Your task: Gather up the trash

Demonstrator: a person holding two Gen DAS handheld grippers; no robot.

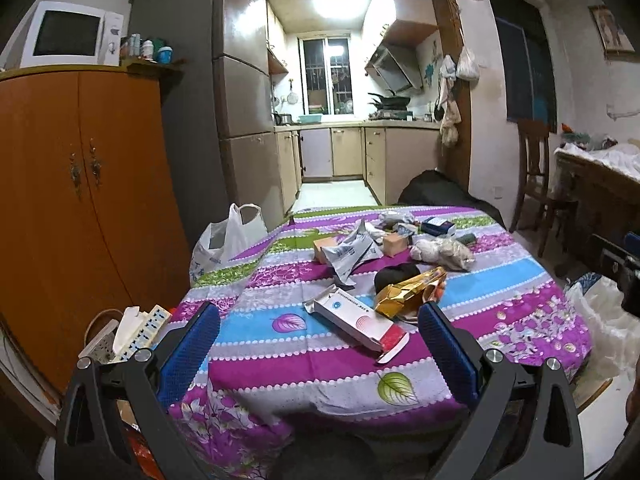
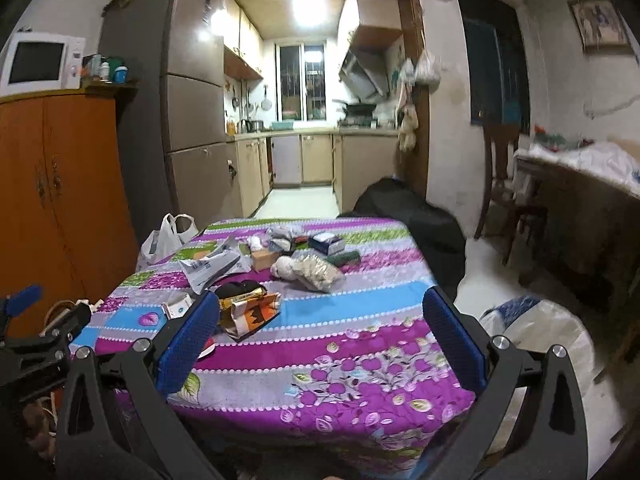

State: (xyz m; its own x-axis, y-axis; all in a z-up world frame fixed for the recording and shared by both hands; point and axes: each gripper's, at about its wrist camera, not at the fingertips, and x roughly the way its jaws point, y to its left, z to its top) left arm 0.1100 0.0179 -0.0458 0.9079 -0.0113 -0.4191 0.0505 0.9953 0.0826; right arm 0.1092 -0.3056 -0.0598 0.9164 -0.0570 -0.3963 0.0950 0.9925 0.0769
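Observation:
Trash lies scattered on a table under a purple, blue and green flowered cloth (image 1: 280,364) (image 2: 360,344). Nearest is a long white carton with a red end (image 1: 354,326), then a gold foil wrapper (image 1: 408,292) (image 2: 248,310), a black lump (image 1: 396,274), a crumpled grey mailer bag (image 1: 348,256) (image 2: 210,268), a small tan box (image 1: 394,244) and a clear bag of pale stuff (image 1: 444,254) (image 2: 316,270). My left gripper (image 1: 318,324) is open, hovering at the table's near edge short of the carton. My right gripper (image 2: 320,320) is open too, empty, above the near right part of the cloth.
A white plastic bag (image 1: 228,240) (image 2: 164,240) stands at the table's left edge. An orange cabinet (image 1: 80,200) is on the left, with a power strip (image 1: 136,334) beside it. Another white bag (image 2: 532,328) lies on the floor at right. A chair (image 1: 536,184) stands behind.

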